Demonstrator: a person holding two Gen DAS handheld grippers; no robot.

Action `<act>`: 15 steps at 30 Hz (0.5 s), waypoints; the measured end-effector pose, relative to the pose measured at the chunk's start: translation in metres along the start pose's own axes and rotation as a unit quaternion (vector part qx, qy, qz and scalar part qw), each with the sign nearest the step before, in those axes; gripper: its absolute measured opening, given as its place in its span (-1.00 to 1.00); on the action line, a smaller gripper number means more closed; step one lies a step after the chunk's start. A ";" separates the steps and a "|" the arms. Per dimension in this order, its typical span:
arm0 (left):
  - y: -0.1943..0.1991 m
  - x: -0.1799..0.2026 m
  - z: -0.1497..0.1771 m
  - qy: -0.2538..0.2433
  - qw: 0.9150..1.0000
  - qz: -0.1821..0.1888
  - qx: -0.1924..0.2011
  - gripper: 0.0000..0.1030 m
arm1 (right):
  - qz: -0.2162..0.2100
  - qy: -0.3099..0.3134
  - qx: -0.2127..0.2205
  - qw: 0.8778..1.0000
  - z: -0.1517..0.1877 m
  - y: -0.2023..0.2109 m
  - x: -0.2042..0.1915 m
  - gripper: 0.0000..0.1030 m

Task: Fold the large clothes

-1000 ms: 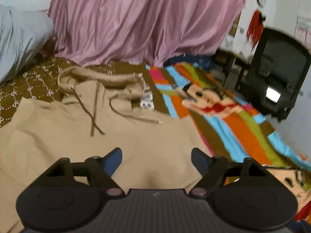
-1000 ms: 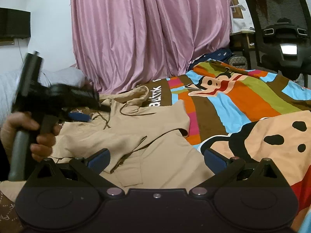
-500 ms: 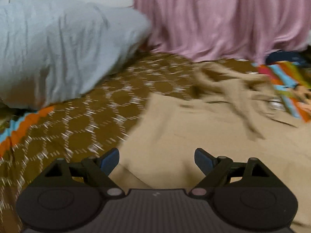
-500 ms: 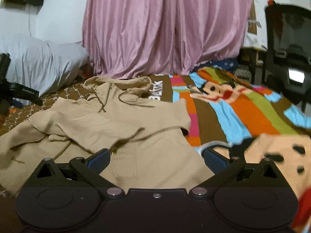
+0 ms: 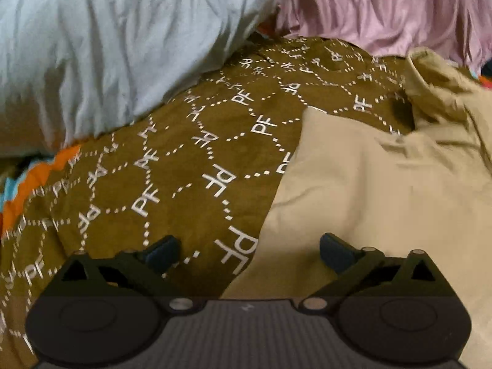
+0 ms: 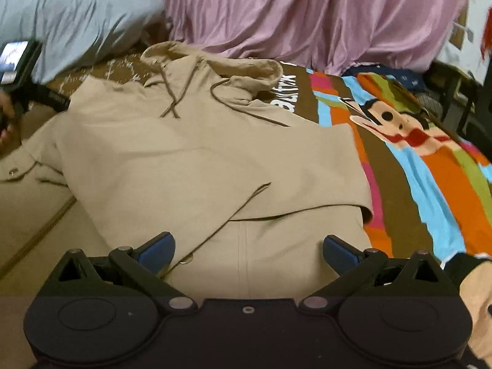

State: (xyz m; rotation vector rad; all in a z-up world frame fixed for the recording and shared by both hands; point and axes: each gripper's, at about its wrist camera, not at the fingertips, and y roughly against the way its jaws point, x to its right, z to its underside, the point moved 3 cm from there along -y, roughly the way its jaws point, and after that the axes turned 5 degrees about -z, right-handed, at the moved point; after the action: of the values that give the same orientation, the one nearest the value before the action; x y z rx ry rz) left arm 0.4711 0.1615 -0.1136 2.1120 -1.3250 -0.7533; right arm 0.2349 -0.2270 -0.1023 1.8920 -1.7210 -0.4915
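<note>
You've got pink curtains [image 6: 307,15] hanging behind the bed, a pale blue pillow [image 5: 107,46] at its head, a brown bedspread [image 5: 184,169] printed with dotted hexagons and "PF" letters, a loud striped cartoon-monkey blanket [image 6: 430,169] on the right side, and dim, warm indoor light.
</note>
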 end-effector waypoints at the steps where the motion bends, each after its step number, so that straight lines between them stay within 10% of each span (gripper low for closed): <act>1: 0.004 -0.006 0.001 0.011 1.000 0.000 -0.005 0.93 | 0.002 -0.009 0.000 1.000 0.001 0.001 0.003 0.99; 7: 0.079 -0.045 0.030 0.002 0.999 0.035 0.026 0.91 | -0.031 -0.029 0.042 0.998 0.008 0.042 0.017 0.99; 15: 0.223 -0.087 0.108 -0.043 0.993 0.110 0.016 0.99 | -0.085 0.119 0.029 0.989 0.049 0.126 0.004 0.99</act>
State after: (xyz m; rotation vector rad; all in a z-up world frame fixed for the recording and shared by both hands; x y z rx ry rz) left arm 0.2266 0.1414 -0.0210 1.9349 -1.5964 -0.7401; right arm 0.1062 -0.2442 -0.0654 2.0572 -1.4425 -0.2681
